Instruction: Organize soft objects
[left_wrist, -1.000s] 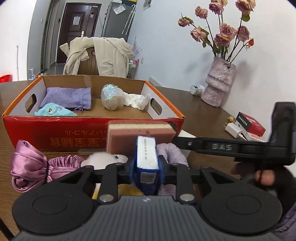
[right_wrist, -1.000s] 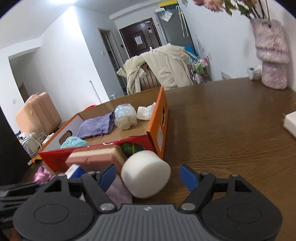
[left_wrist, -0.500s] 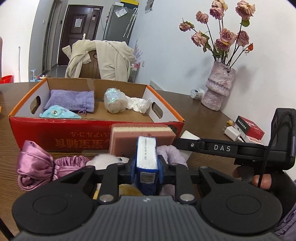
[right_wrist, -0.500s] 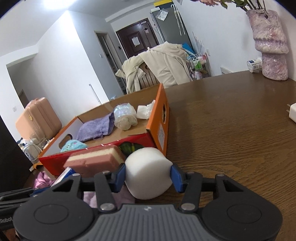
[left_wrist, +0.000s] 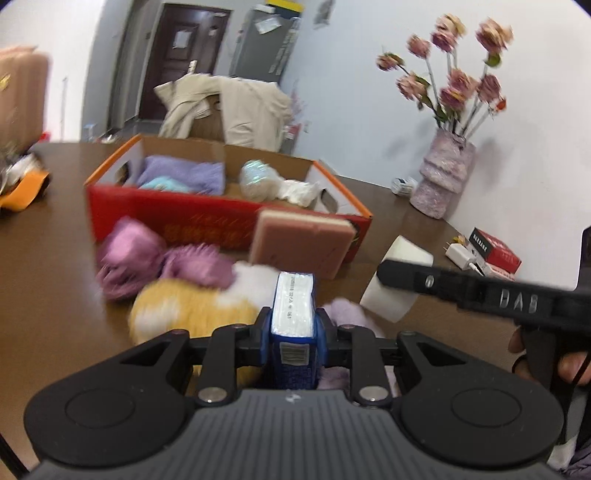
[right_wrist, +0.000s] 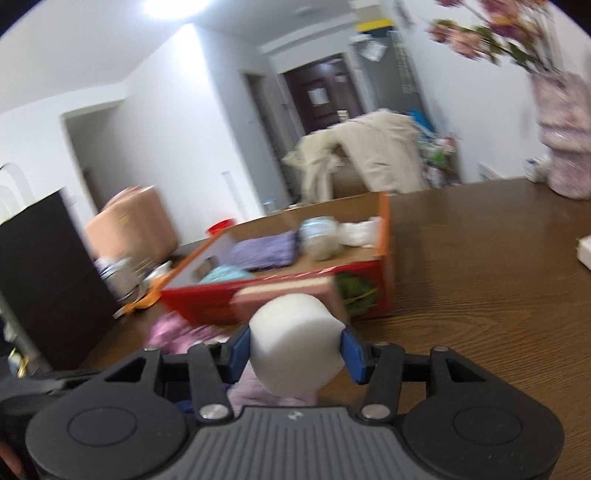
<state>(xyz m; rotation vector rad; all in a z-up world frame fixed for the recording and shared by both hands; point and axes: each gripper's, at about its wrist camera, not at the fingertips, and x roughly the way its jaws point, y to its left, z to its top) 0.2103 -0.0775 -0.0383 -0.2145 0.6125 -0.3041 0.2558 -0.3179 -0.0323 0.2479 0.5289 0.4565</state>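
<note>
— What is the left tool (left_wrist: 293, 334) holding?

— A small blue and white tissue pack (left_wrist: 293, 308), squeezed tight between its blue pads, above the fluffy toys on the brown worktop (left_wrist: 55, 280).

— And the right tool (right_wrist: 295, 349)?

— It just closed on a white foam roll (right_wrist: 295, 341) (a fat, squashy one). The pads press both sides.

— Where is the box?

— The red cardboard box (left_wrist: 177, 218) sits just behind the pile. A purple cloth (left_wrist: 184, 173) lies inside it, and a pink sponge (left_wrist: 301, 245) leans on its front.
</note>
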